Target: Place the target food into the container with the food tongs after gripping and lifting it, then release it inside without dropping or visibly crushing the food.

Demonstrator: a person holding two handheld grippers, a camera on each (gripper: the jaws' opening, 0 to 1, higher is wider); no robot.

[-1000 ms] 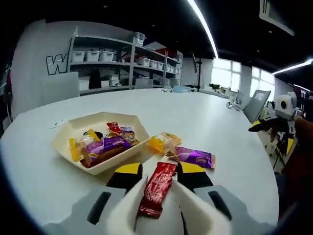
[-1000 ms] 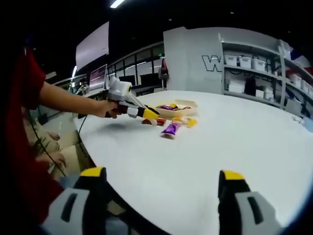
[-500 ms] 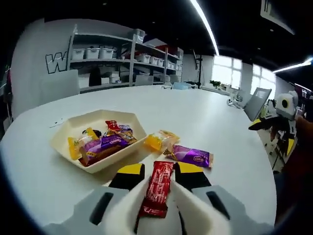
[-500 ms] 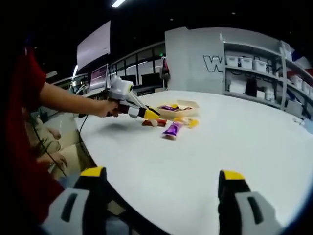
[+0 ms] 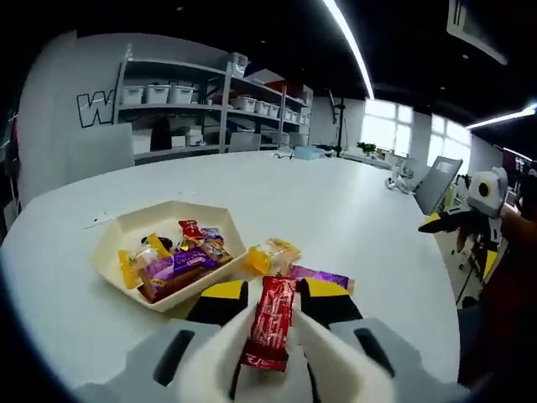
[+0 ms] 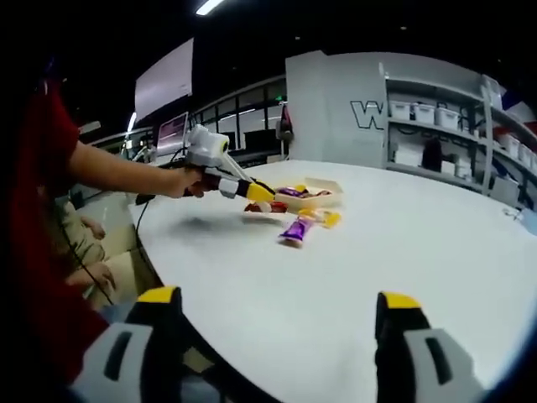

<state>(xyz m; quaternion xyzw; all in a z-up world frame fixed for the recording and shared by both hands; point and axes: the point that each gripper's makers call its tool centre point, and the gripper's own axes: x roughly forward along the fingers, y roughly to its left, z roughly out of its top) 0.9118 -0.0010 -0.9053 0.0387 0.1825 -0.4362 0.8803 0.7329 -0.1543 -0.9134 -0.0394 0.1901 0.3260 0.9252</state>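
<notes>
In the left gripper view, the left gripper (image 5: 270, 315) has its 2 jaws clamped on a red snack packet (image 5: 270, 323), which now sits higher off the white table (image 5: 352, 210) than 1 second ago, with the cream tray (image 5: 126, 231) of wrapped snacks ahead and left of the jaws; packet print is unreadable, and a "W" shows on the far wall. In the right gripper view, the right gripper (image 6: 281, 323) hangs with jaws wide apart over the table edge, while ahead and left the other gripper has lifted the red packet slightly beside the tray.

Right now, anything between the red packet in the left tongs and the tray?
Nothing visible blocks it. The left tongs hold the red packet just short of the cream tray, whose near rim faces them. The yellow packet and purple packet lie on the table to the tray's right, off that line.
</notes>
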